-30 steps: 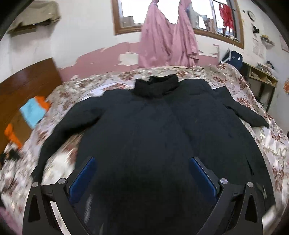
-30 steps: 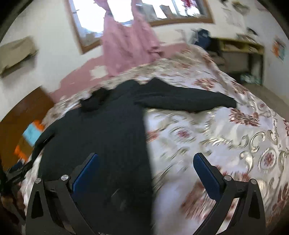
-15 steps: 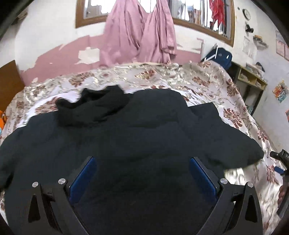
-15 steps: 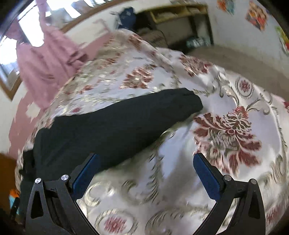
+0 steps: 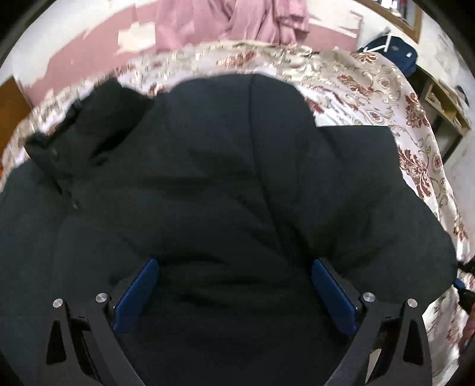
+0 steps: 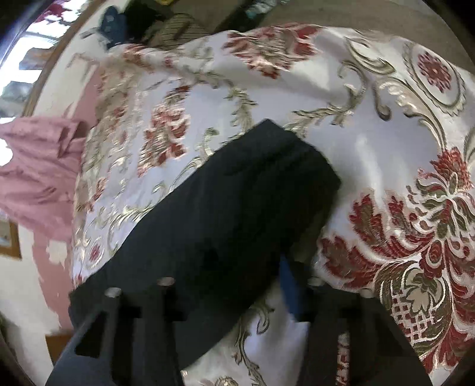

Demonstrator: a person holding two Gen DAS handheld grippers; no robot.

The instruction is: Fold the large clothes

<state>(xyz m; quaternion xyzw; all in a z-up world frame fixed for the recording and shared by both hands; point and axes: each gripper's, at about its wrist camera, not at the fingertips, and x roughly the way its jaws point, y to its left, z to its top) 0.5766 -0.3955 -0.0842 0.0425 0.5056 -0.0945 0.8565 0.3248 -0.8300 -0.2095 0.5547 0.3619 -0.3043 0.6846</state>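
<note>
Since the frames 0.5 s ago, both cameras have dropped closer to the bed: the large black padded coat now fills nearly the whole left wrist view, and the right gripper has come down onto the coat's black sleeve, which earlier lay well ahead of its fingers.

The coat lies spread flat on the white satin bedspread with red and gold floral pattern, its collar toward the upper left and the sleeve stretching out to the right across the cover. The left gripper hovers over the coat's body with its 2 blue-padded fingers spread wide, nothing held between them.

In the right wrist view the sleeve runs diagonally, its cuff end pointing up and right on the bedspread. The fabric covers the left finger, and only a blurred strip of the blue pad on the other side shows, just beside the sleeve's edge. The fingers sit on either side of the sleeve, closer together than the left pair, but blur leaves it unclear whether they pinch the cloth.

A pink garment hangs on the wall behind the bed.
</note>
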